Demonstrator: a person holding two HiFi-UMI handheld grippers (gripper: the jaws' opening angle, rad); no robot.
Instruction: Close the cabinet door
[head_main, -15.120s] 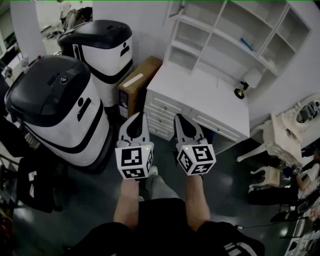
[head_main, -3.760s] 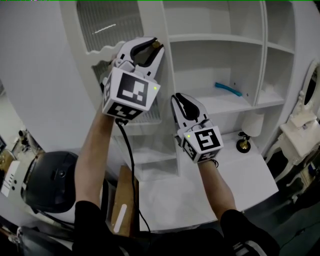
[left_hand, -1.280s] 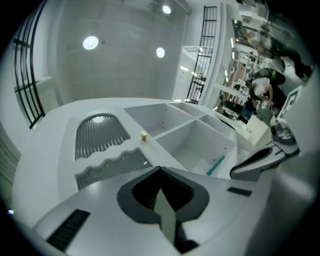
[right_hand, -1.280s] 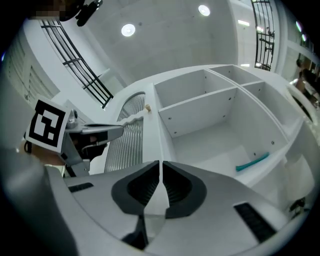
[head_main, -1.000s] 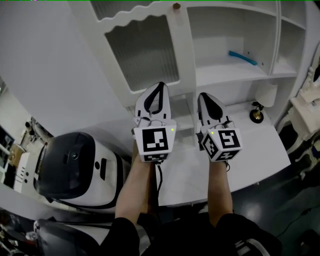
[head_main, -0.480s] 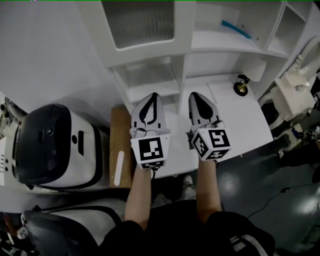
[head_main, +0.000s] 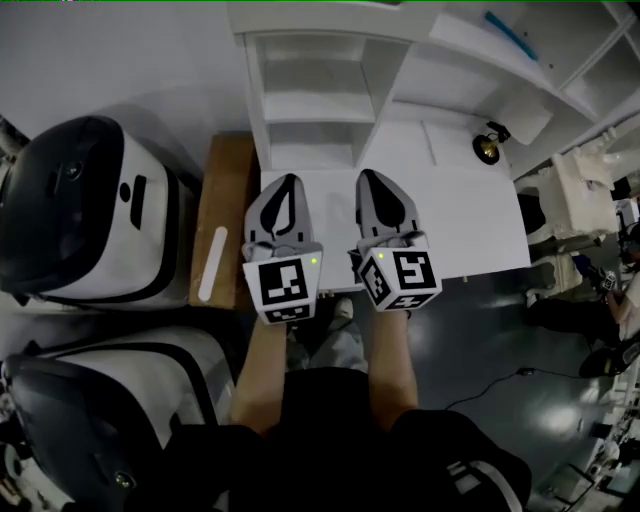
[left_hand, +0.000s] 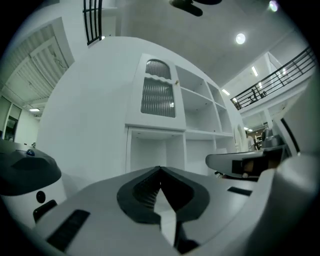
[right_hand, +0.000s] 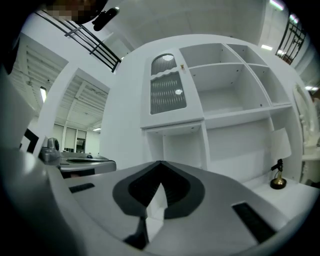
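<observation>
Jaws of both tools are pressed together with nothing between them. My left gripper (head_main: 288, 180) and my right gripper (head_main: 371, 176) sit side by side, pointing level, low over the white desk top (head_main: 480, 225) and close in front of my body. I judge that I hold them this way because there is no work for them just now. They are well apart from the door, neither touches any furniture, and closed jaws held side by side make a plain resting pose.

The white arched cabinet door with ribbed glass (left_hand: 158, 92) is high up in the left-hand column of the tall white shelf unit (right_hand: 235, 100), above the two open cubbies that stand at desk level. Both gripper views look up at it; the head view, aimed steeply down, cuts it off. Its scalloped frame lies in line with the front of the unit. A small brass knob (right_hand: 183, 66) shows at its inner edge, next to the open shelves. To me it looks shut, so the task seems done, though through these bulging lenses and from this far off I cannot swear it sits fully flush.
</observation>
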